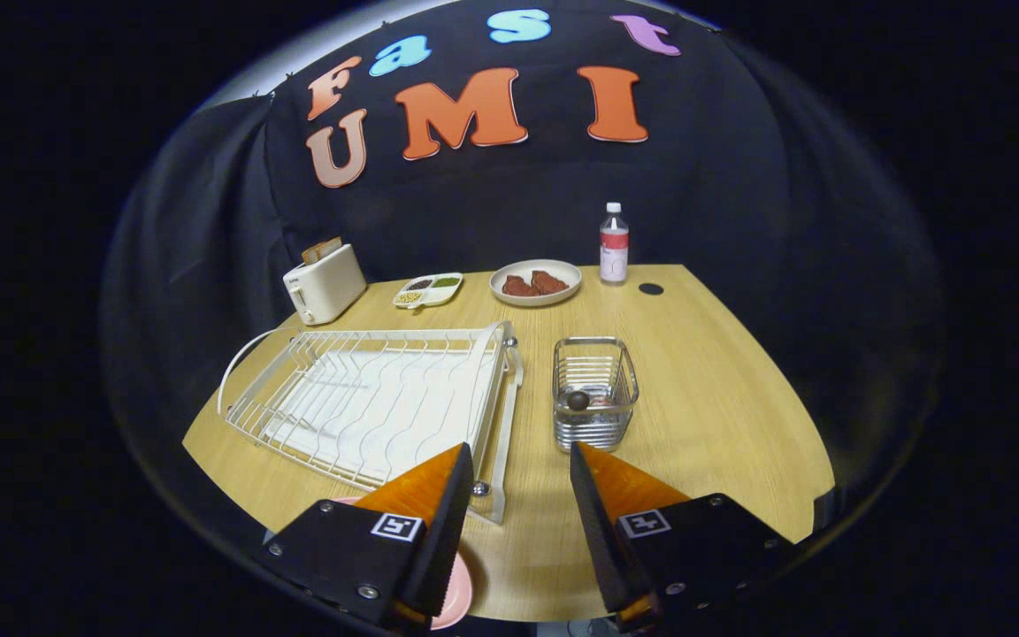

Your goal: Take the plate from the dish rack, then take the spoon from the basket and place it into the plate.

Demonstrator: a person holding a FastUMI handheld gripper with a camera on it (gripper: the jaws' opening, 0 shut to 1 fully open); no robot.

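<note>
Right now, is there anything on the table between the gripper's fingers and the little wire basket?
No. In the gripper view, the open gripper sits just short of the wire basket, with bare wooden table between them. The dish rack stands off to the side.

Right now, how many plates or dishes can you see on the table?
3. A pink plate lies under the open gripper's left finger, near the dish rack. A plate of brown food sits at the far side beside the bottle. A divided dish is next to the toaster.
</note>
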